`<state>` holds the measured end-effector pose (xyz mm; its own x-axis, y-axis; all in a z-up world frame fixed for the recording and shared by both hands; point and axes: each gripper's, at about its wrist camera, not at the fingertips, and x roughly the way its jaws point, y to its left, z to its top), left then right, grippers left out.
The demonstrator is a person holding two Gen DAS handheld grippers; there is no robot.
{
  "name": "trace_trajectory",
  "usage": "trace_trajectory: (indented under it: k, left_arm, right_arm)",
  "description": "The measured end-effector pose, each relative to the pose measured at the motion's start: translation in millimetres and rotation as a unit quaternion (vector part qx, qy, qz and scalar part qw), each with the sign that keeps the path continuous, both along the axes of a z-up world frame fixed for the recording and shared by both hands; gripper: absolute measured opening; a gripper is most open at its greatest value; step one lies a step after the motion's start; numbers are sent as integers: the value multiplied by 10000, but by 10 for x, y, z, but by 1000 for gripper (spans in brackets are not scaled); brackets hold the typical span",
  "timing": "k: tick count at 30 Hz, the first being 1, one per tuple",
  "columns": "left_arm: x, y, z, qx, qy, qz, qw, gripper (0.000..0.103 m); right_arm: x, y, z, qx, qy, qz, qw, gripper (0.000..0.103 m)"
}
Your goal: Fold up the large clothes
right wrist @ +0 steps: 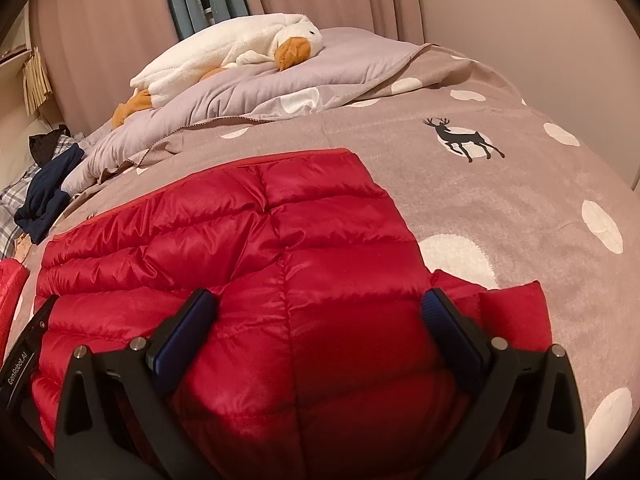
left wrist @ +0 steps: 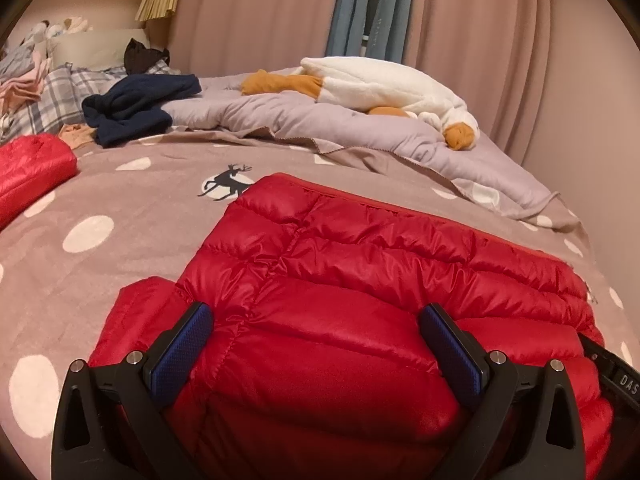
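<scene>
A red quilted down jacket point(left wrist: 360, 264) lies on the bed, partly folded; it also shows in the right wrist view point(right wrist: 248, 236). My left gripper point(left wrist: 316, 316) is open, its blue-padded fingers point(left wrist: 192, 344) straddling a puffy fold at the jacket's near left edge. My right gripper point(right wrist: 320, 304) is open too, its fingers point(right wrist: 448, 324) straddling the near right part of the jacket. Each gripper's body shows at the edge of the other view. Another red piece point(left wrist: 28, 172), maybe a sleeve, lies at far left.
The bed cover point(left wrist: 132, 208) is taupe with white dots and deer prints. A lilac duvet point(left wrist: 304, 120) with a white plush goose point(left wrist: 380, 84) lies at the back. A navy garment point(left wrist: 136, 108), plaid pillows point(left wrist: 52, 96) and clothes sit back left. Curtains hang behind.
</scene>
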<state>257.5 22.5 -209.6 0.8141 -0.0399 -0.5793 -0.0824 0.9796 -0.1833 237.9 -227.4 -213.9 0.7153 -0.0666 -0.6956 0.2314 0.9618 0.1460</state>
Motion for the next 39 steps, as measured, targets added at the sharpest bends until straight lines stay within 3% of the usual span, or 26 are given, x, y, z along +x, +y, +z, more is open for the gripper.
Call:
trace_trajectory:
  k: [12,18,26,30,39]
  left_arm:
    - [-117,30,103,100,-224,191,9995,102]
    - [-246,160,226,-503,-314,247,9979,102]
    - [-343,213,349,-315,-205,416,9984,102]
    - [-369,310,364,-142,-473,781,9957,102]
    - [-372,312,225,250,-259,453,9983,102]
  right_arm:
    - [-70,34,116,-167,-157,-36,9997,103]
    - [-212,41,271,90,-495,157,9986,103]
    - [-439,343,512,-279,-1204,929,9880,103]
    - [-406,444,410,-313,-1008,1070,9886,103]
    - [-358,677,314,-462,-821,1467,9847,103]
